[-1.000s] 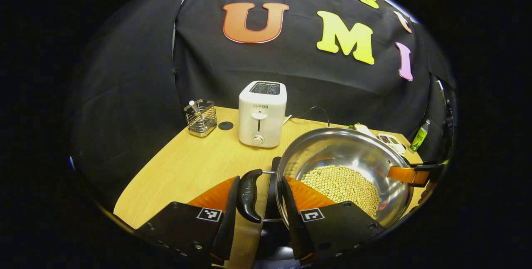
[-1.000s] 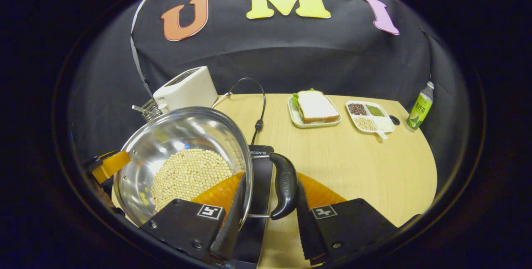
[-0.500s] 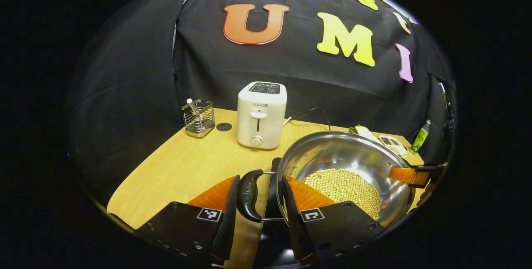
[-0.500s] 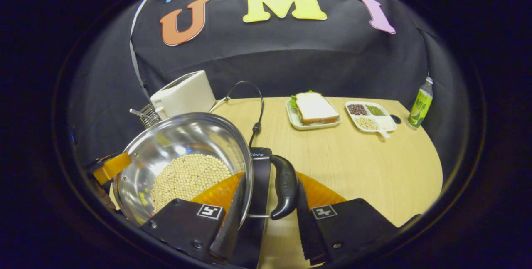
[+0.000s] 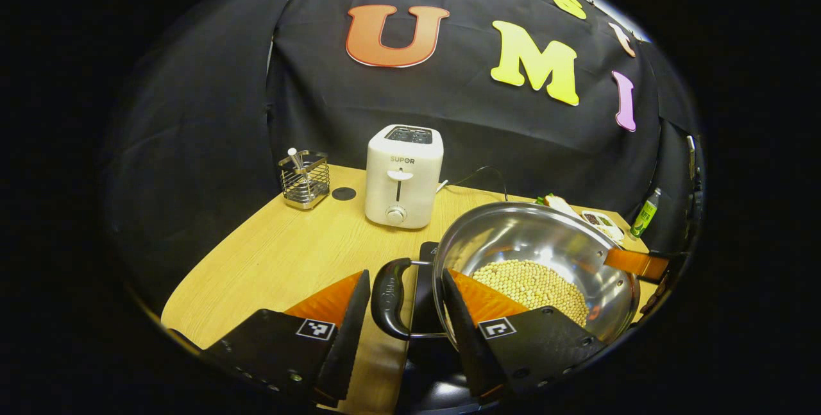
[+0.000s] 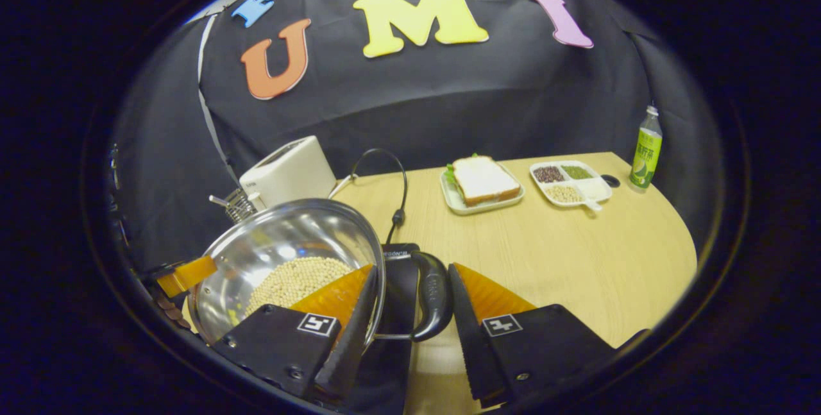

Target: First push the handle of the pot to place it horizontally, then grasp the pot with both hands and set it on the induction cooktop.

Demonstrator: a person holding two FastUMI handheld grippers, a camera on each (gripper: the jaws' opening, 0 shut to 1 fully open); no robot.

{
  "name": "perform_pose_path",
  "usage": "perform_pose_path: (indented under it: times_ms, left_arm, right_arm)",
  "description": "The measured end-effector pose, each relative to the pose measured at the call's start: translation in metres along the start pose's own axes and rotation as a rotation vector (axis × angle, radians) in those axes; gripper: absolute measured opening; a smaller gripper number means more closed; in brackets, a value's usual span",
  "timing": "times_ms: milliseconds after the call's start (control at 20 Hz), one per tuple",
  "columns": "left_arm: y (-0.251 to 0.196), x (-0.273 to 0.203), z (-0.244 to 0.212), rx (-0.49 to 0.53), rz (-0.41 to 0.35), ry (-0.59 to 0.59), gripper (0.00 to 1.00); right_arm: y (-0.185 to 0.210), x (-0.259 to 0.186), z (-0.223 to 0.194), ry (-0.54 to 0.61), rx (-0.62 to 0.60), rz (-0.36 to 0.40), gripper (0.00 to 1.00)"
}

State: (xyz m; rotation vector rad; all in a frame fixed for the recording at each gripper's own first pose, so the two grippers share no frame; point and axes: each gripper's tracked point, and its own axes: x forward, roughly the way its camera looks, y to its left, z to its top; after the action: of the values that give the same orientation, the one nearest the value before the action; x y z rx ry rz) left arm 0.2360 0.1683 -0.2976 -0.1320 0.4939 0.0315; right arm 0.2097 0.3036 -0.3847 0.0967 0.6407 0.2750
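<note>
Between the fingers of the left gripper [image 5: 405, 312] stood the black side handle [image 5: 389, 297] of the steel pot [image 5: 535, 238], with a clear gap showing on either side of it, so the fingers were spread and pressed on nothing. The pot, holding a bed of pale beans [image 5: 535, 281], sat over the dark induction cooktop [image 5: 423, 274], most of which lay hidden under the pot and behind the fingers; whether the base rested fully on it could not be made out. On the right gripper view, the right gripper [image 6: 410, 331] likewise straddled the opposite handle [image 6: 433, 296], its inner finger overlapping the pot's rim and its outer finger just beside the handle, seemingly apart from it, so this gripper looked released too. Far across the pot, the other gripper's finger [image 5: 635, 262] was cut off at the picture's edge. Farther back on the tabletop [image 6: 577, 254] stood a white toaster [image 5: 403, 174], a wire holder [image 5: 304, 171], a sandwich plate [image 6: 481, 183], a divided tray [image 6: 571, 183] and a green bottle [image 6: 646, 149].
</note>
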Motion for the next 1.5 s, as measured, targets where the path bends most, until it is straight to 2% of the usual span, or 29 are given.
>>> perform_pose_path:
  times_ms: [50, 100, 150, 200, 250, 350, 400, 600, 650, 700, 1000, 1150, 1350, 1500]
  left_arm:
    - [0.003, -0.001, 0.0, -0.007, 0.002, 0.001, 0.67]
    - [0.005, -0.003, 0.001, -0.015, 0.008, 0.001, 0.73]
    - [0.008, -0.002, 0.001, -0.014, 0.013, -0.01, 0.8]
    - [0.009, -0.006, 0.003, -0.019, 0.015, -0.022, 0.94]
    - [0.009, -0.012, 0.005, -0.02, 0.018, -0.032, 0.99]
    - [0.014, -0.026, 0.016, -0.017, 0.042, -0.084, 0.98]
    - [0.016, -0.036, 0.025, -0.024, 0.05, -0.12, 0.98]
    - [0.01, -0.086, 0.049, -0.08, 0.049, -0.218, 0.95]
    - [0.008, -0.1, 0.052, -0.086, 0.049, -0.241, 0.95]
    - [0.004, -0.116, 0.056, -0.09, 0.045, -0.269, 0.96]
    - [-0.035, -0.198, 0.078, -0.045, 0.006, -0.354, 0.95]
    - [-0.056, -0.226, 0.093, -0.001, -0.005, -0.391, 0.95]
    - [-0.09, -0.267, 0.109, 0.027, -0.023, -0.437, 0.95]
    - [-0.106, -0.297, 0.106, 0.079, 0.023, -0.441, 0.95]
  right_arm:
    - [-0.008, -0.007, 0.012, -0.051, -0.014, -0.016, 0.7]
    - [-0.008, -0.013, 0.021, -0.091, -0.029, -0.011, 0.76]
    - [-0.008, -0.023, 0.027, -0.117, -0.037, -0.004, 0.81]
    - [-0.007, -0.035, 0.032, -0.149, -0.036, 0.019, 0.87]
    - [-0.005, -0.049, 0.037, -0.176, -0.034, 0.043, 0.88]
    - [-0.007, -0.08, 0.042, -0.222, -0.051, 0.064, 0.95]
    - [-0.017, -0.099, 0.044, -0.254, -0.071, 0.032, 0.98]
    - [-0.029, -0.173, 0.047, -0.393, -0.168, -0.045, 0.98]
    - [-0.031, -0.189, 0.045, -0.411, -0.18, -0.062, 0.95]
    - [-0.035, -0.207, 0.042, -0.425, -0.188, -0.073, 0.96]
    - [-0.064, -0.303, 0.036, -0.47, -0.16, -0.117, 0.97]
    - [-0.088, -0.341, 0.042, -0.496, -0.152, -0.162, 0.96]
    - [-0.108, -0.382, 0.047, -0.534, -0.108, -0.18, 0.96]
    - [-0.122, -0.414, 0.047, -0.549, -0.081, -0.2, 0.97]
